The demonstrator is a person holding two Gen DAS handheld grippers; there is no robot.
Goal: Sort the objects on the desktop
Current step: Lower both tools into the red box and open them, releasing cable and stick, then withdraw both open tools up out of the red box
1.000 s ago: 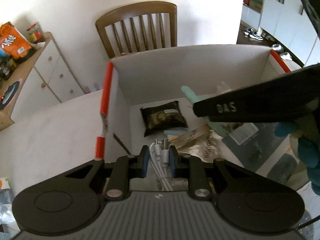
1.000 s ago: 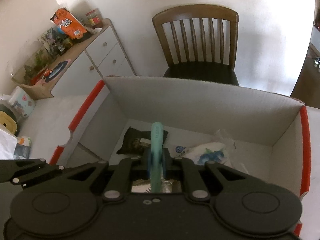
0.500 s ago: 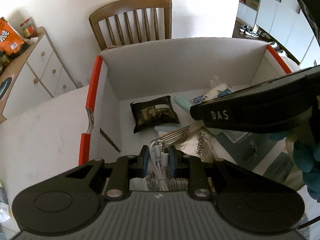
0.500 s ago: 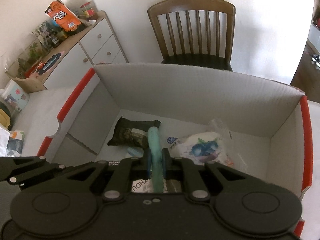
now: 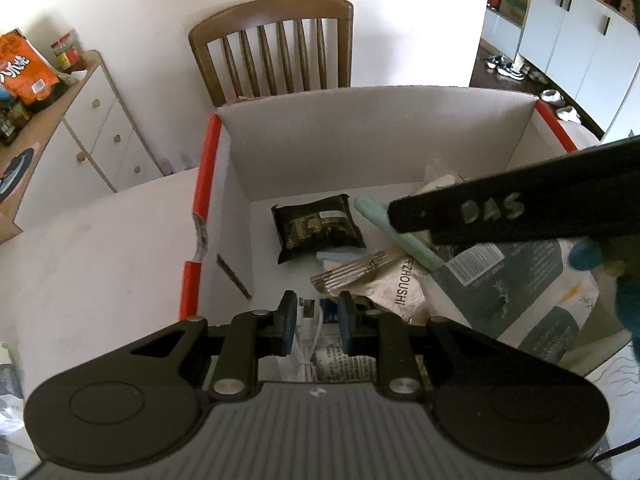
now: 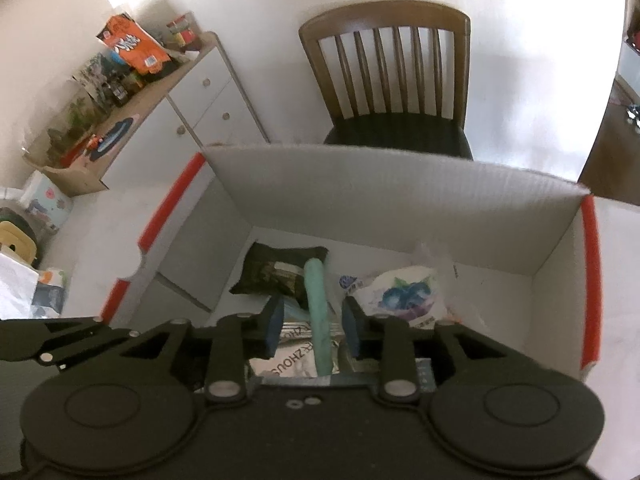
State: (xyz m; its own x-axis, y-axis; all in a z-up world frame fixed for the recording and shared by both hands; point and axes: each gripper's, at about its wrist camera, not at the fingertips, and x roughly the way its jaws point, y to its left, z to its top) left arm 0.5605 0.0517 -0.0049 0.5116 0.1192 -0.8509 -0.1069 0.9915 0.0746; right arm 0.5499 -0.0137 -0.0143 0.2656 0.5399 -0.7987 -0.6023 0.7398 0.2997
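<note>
**Both grippers over the white box, one letting go of a teal stick**

Right gripper [image 6: 313,326] hangs over the white box [image 6: 400,200], and its jaws are opening: the two blue pads stand clear on either side of a long teal stick [image 6: 318,308] that lies between them without being pressed. The stick runs from under the gripper toward the far wall of the box, its rounded end overlapping a dark camouflage-patterned pouch [image 6: 276,270] on the box floor. To the right of the stick sits a white packet printed with blueberries [image 6: 406,294], and beneath the stick lies a silvery wrapper with dark lettering [image 6: 296,360].

Left gripper [image 5: 317,318] is low at the near-left part of the same box [image 5: 360,136]. Its log reading puts the jaws at their tightest, yet the frame shows a gap between the blue pads, with a white cable [image 5: 310,344] lying in that gap; whether the pads press on it cannot be told. From this view the teal stick [image 5: 394,234] slants across the box floor beside the camouflage pouch [image 5: 316,228], partly under the black body of the other gripper, which crosses the right side of the view. A brown-and-silver wrapper [image 5: 384,276] and a large grey-blue printed bag [image 5: 520,288] fill the near-right part of the box.

Beyond the box stands a wooden chair [image 5: 276,44] against a pale wall, with a white sideboard [image 5: 100,128] to the left carrying an orange snack bag [image 5: 24,68].
</note>
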